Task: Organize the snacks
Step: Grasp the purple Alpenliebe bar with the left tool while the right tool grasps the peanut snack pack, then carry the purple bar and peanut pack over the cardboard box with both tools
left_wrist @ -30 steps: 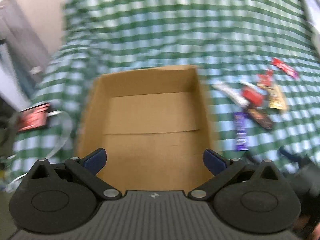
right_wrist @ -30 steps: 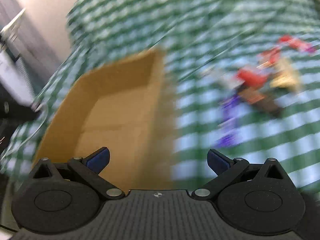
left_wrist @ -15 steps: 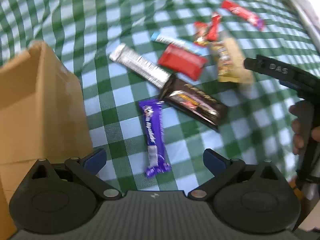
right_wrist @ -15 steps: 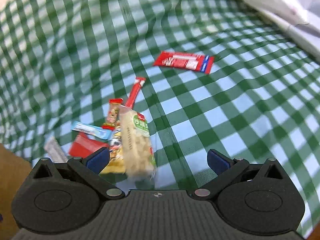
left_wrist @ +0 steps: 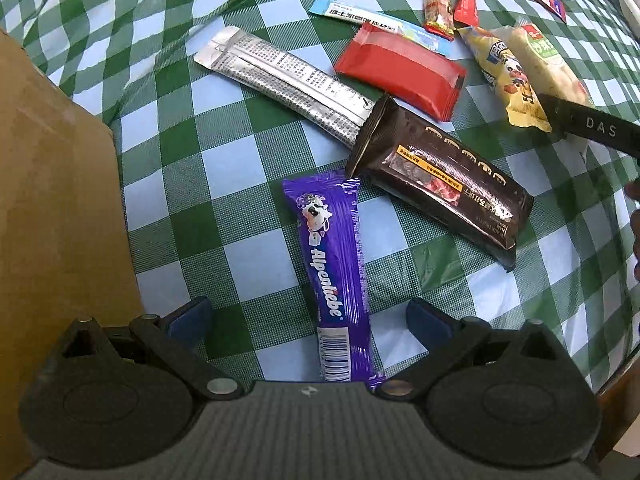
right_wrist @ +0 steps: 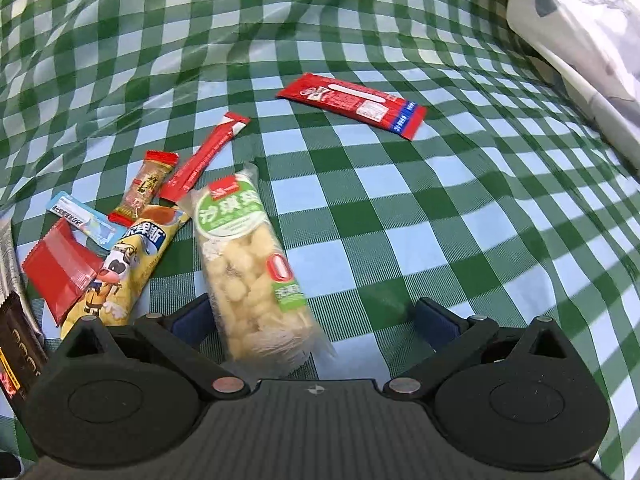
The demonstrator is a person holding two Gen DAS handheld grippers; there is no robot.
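Note:
My left gripper (left_wrist: pixel 306 320) is open, low over a purple Alpenliebe bar (left_wrist: pixel 330 272) that lies between its blue fingertips. A dark chocolate pack (left_wrist: pixel 440 178), a silver sachet (left_wrist: pixel 288 84) and a red wrapper (left_wrist: pixel 400 72) lie just beyond. The cardboard box (left_wrist: pixel 56 200) stands at the left. My right gripper (right_wrist: pixel 314 320) is open above the near end of a clear pack of pale puffed snack (right_wrist: pixel 248 276) with a green label. A yellow cow-print pack (right_wrist: pixel 128 268) lies left of it, and a long red sachet (right_wrist: pixel 352 100) lies farther back.
Green checked cloth (right_wrist: pixel 440 220) covers the table. A thin red stick (right_wrist: pixel 204 156), a small red-brown candy (right_wrist: pixel 146 188) and a light blue sachet (right_wrist: pixel 86 220) lie in the cluster. A white patterned bundle (right_wrist: pixel 580 32) sits at the far right. Part of the other gripper (left_wrist: pixel 592 126) crosses the left wrist view.
Both grippers swung away from the box to the snacks. The left one came closer over the purple bar; the right one came closer over the puffed snack pack.

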